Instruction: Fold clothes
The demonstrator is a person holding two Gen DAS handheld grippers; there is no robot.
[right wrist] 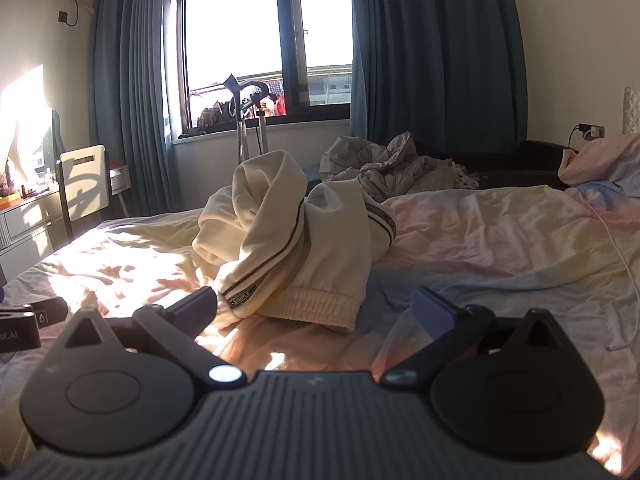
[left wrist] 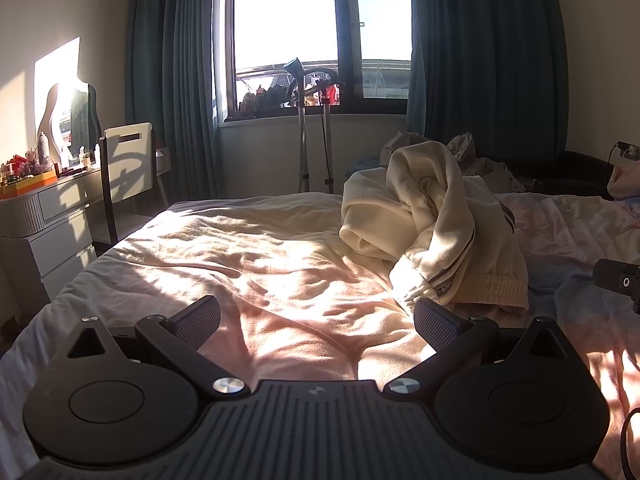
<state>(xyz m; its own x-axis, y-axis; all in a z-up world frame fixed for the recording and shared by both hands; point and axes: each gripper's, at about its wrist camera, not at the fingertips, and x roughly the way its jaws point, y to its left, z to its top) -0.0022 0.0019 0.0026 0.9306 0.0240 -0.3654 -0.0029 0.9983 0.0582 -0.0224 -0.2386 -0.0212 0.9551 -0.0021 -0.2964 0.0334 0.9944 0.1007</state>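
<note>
Left gripper [left wrist: 318, 322]: jaws spread wide, nothing between them, low over the bed [left wrist: 280, 280]. Right gripper [right wrist: 316, 308]: jaws likewise wide apart and empty, aimed at the garment. Cream sweatpants [right wrist: 304, 240]: heaped in a twisted mound on the near half of the bed, partly in sunlight, ribbed cuff [right wrist: 320, 304] nearest the right gripper, dark side stripe with a printed band [right wrist: 246, 298] facing the cameras. In the left wrist view, same garment [left wrist: 432, 224] ahead and right of the left gripper, just beyond its right finger. Judged stage: start of the task, no grasp made, garment not yet spread flat. Risks from here: pinching the pink bedsheet together with the cuff, owing to soft wrinkled bedding directly under the cloth; seizing two overlapped layers at once, owing to the twisted heap hiding which leg is which; uneven lift and further tangling if only one gripper closes; misjudged reach because of strong glare and deep shadow across the fabric. White cable [right wrist: 616, 240] lying on the right side of the bed: possible snag for a wide sweep. Crumpled grey bedding [right wrist: 400, 168] behind the garment: well apart, low risk.
</note>
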